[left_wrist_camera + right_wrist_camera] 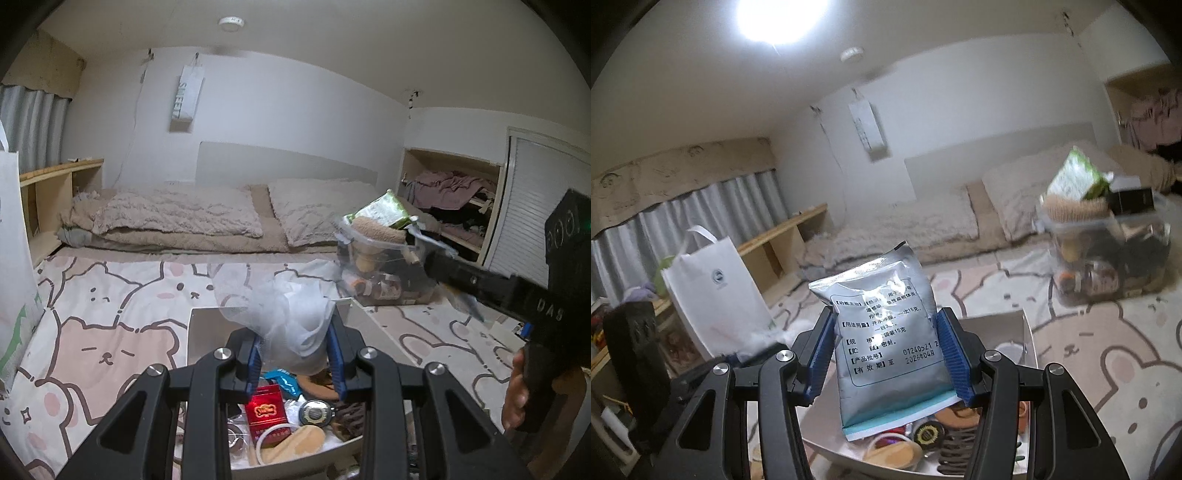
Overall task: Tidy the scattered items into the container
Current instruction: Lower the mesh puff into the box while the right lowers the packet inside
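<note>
My left gripper (295, 347) is shut on a white mesh puff (284, 306) and holds it over an open white box (207, 332). In the box lie a red pack (266, 413), a round tin (314, 411) and several brown items. My right gripper (886, 321) is shut on a silver foil sachet (886, 332) with printed text, which stands upright between the blue pads (951, 350) above the same white box (1027, 332). In the left wrist view a hand holds the right gripper (439, 264) at the right. The left gripper (753, 354) shows low at the left in the right wrist view.
A clear plastic tub (384, 266) (1108, 251), piled full, stands on the cartoon-print bedspread (110, 314) behind the box. A white tote bag (716, 288) stands at the left by a wooden shelf (783, 236). Pillows (177, 214) lie along the far wall.
</note>
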